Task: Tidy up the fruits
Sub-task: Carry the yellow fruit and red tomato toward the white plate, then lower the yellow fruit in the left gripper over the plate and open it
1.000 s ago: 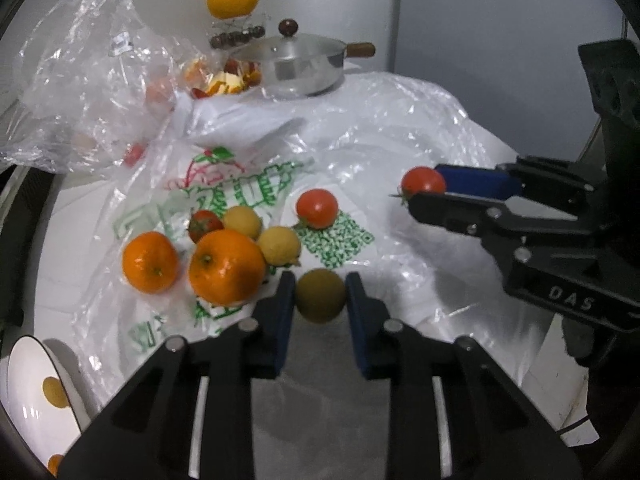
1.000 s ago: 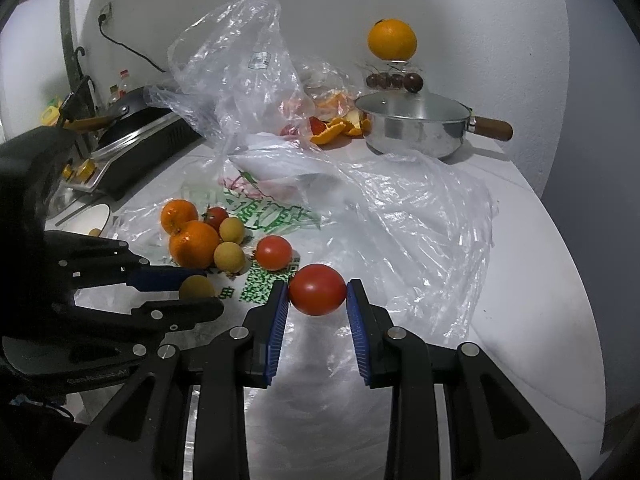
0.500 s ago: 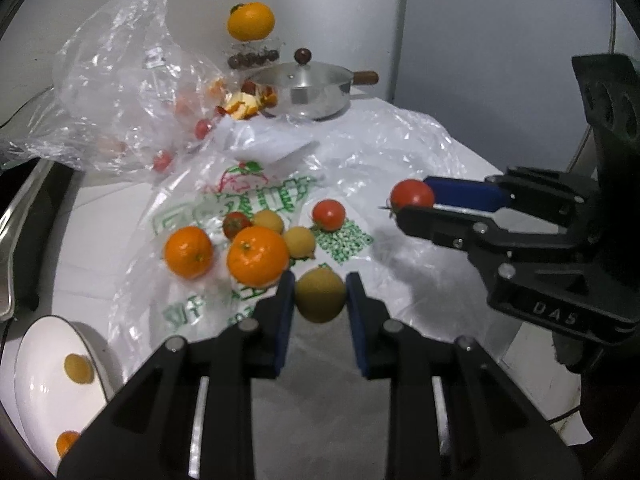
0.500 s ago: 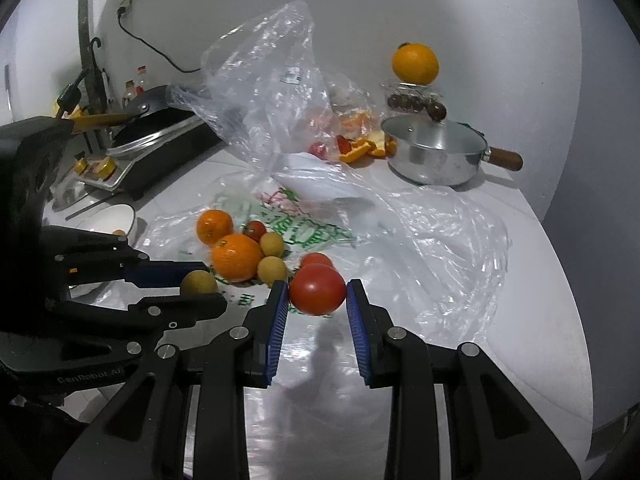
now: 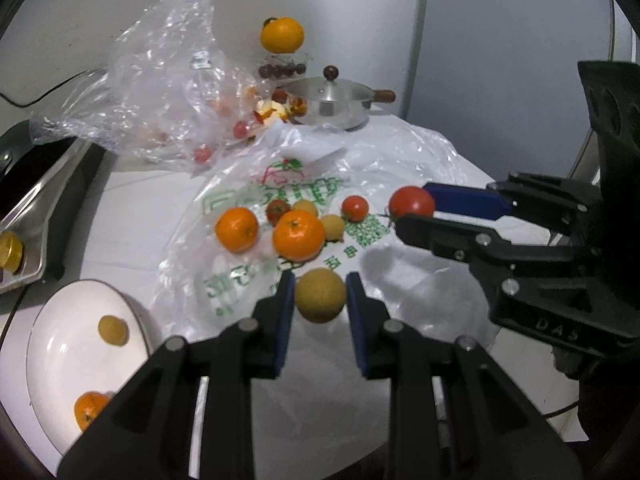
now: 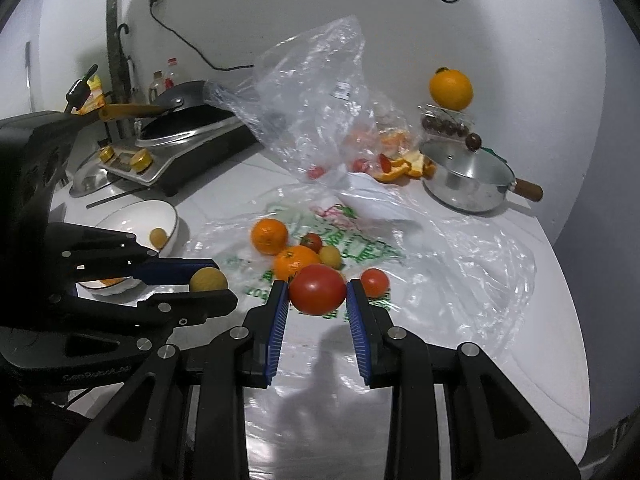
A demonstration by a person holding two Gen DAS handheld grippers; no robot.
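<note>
My left gripper [image 5: 320, 295] is shut on a small yellow-brown fruit [image 5: 320, 295], lifted above the printed plastic bag [image 5: 280, 196]. My right gripper [image 6: 317, 290] is shut on a red tomato [image 6: 317, 290]; it shows in the left wrist view as well, with the tomato [image 5: 412, 202] at its tips. On the bag lie two oranges [image 5: 236, 229] [image 5: 298, 235], small yellow fruits [image 5: 333, 227] and small tomatoes [image 5: 355, 208]. A white bowl [image 5: 44, 364] at lower left holds a yellow fruit [image 5: 113, 330] and an orange [image 5: 89, 408].
At the back stands a lidded steel pot [image 5: 332, 100] with a wooden handle, beside orange peels and a crumpled clear bag [image 5: 160, 92]. An orange [image 5: 281, 35] sits on a clear box of dark fruit. A cooker with a pan [image 6: 180, 136] stands left.
Both grippers have risen and drawn back from the fruit pile, each keeping its fruit. The white bowl has come further into the left wrist view.
</note>
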